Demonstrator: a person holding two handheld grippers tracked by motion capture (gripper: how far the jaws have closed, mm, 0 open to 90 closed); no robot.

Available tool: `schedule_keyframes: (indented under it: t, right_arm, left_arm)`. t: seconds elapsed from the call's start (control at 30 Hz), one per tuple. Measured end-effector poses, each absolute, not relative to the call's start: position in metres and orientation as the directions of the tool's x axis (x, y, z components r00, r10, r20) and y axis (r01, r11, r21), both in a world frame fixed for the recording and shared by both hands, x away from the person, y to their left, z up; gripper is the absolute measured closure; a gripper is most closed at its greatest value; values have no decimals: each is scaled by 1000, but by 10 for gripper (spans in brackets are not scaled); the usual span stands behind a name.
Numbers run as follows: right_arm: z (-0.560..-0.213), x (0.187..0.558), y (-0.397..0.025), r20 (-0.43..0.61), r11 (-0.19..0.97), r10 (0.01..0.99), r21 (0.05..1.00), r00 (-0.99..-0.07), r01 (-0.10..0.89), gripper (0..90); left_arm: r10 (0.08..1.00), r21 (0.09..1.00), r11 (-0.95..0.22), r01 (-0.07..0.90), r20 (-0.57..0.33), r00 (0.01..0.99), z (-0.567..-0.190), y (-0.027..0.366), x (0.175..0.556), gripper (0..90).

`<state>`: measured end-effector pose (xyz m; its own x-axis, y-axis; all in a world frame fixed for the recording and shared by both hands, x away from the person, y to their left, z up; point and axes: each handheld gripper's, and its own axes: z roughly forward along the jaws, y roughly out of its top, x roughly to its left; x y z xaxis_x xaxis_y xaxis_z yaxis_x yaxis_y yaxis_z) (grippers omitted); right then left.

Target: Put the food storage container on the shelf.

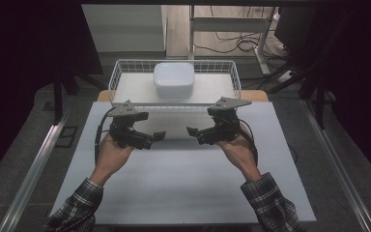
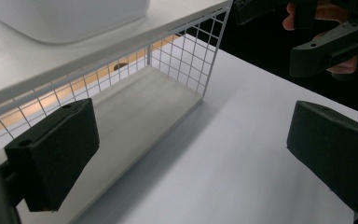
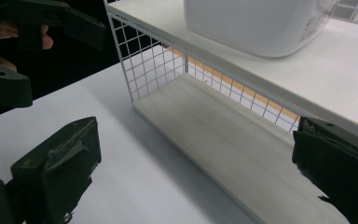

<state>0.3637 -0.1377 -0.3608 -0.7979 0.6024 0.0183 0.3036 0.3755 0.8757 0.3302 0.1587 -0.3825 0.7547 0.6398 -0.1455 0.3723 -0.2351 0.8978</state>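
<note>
1. The left gripper [image 1: 158, 136] and right gripper [image 1: 193, 132] are held released, jaws spread and empty, turned toward each other just above the table [image 1: 174, 188], seemingly a ready pose.
2. A white lidded container [image 1: 174, 79] is set inside the wire basket [image 1: 117, 77] at the table's far edge, likely the thing to be handled.
3. The white tabletop is bare; a dark room and floor cables [image 1: 236, 43] are seen beyond.

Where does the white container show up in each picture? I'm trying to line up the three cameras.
High view: the white container sits top centre, on the upper shelf of the wire rack.
Left gripper view: top left, cut by the frame's edge.
Right gripper view: top right, also cut off.
Shared landmark: the rack's wire mesh end wall, seen in both gripper views.
</note>
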Motion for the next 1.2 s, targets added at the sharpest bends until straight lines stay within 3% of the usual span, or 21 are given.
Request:
schedule_keyframes:
  t: [1.2]
  right_arm:
    - [-417, 329, -169, -39, 404, 664, 859, -746, 314, 0]
  left_arm:
    - [665, 884, -203, 421, -191, 722, -447, 167, 296, 30]
